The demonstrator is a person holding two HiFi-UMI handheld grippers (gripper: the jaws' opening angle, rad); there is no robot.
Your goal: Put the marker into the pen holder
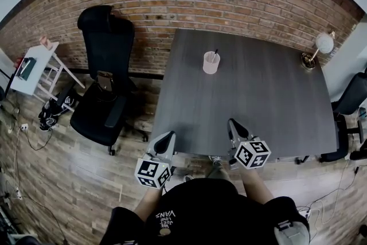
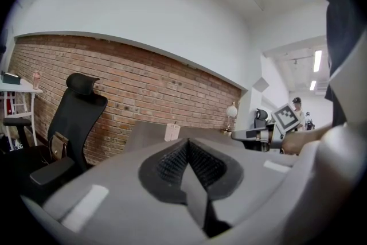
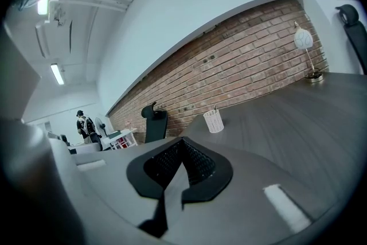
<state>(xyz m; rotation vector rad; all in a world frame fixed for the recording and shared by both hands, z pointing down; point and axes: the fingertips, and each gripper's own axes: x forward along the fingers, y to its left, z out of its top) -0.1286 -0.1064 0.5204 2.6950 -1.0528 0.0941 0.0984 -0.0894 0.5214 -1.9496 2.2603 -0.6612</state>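
At table: left tongs, right tongs closed, empty

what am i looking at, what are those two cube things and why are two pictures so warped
No robot: a person at a grey table holds a tool in each hand, the left hand-held gripper and the right hand-held gripper. The patterned cubes are part of them. One picture comes from a head camera looking down; the warped two come from wide-angle cameras riding on each tool, looking along its jaws. Both pairs of jaws are shut, holding nothing. On the table stand a pale pen holder with a dark marker poking out, and a desk lamp.
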